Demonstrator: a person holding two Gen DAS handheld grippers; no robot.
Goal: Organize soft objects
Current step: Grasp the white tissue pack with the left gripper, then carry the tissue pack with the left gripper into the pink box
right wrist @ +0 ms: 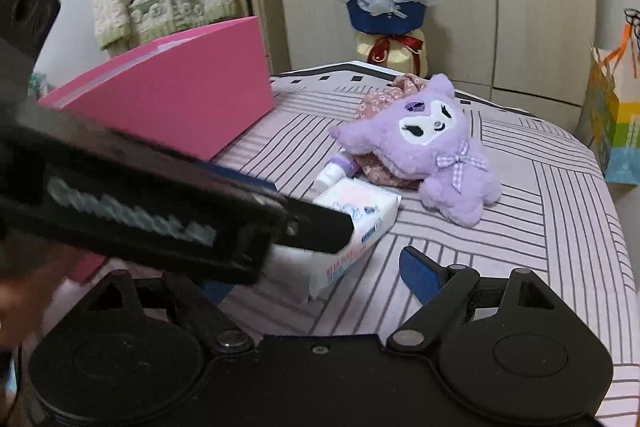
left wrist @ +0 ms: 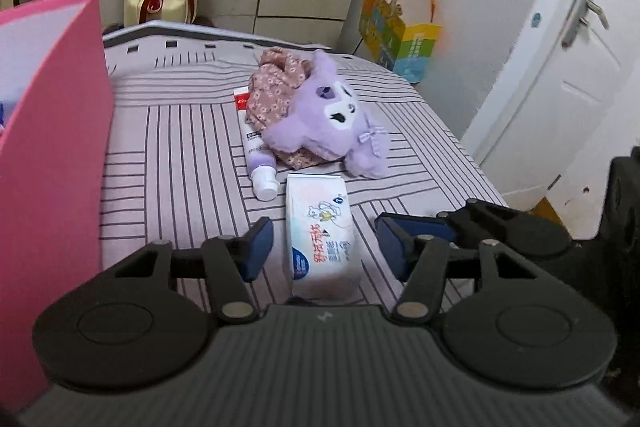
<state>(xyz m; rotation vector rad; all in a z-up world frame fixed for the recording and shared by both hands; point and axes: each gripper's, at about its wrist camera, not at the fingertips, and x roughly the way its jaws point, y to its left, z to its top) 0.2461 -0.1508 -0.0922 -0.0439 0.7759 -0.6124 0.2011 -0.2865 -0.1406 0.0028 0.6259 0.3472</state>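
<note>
The left tool [left wrist: 324, 247] hangs low over the striped bed [left wrist: 180, 155] with its blue pads either side of the tissue pack [left wrist: 320, 231]. There is a gap on both sides, so the pads flank the pack without pressing it. The right tool [right wrist: 316, 275] stands wide apart and holds nothing; its left pad is mostly hidden behind the left tool's body, which crosses the right wrist view.

The pack lies flat on the bed, its far end just beside a toothpaste tube [left wrist: 256, 147]. Past them a purple plush [left wrist: 332, 115] rests on a floral cloth [left wrist: 272, 91], which overlaps the tube.

A pink box [right wrist: 176, 99] stands open on the bed's left side. What lies inside it cannot be made out.
</note>
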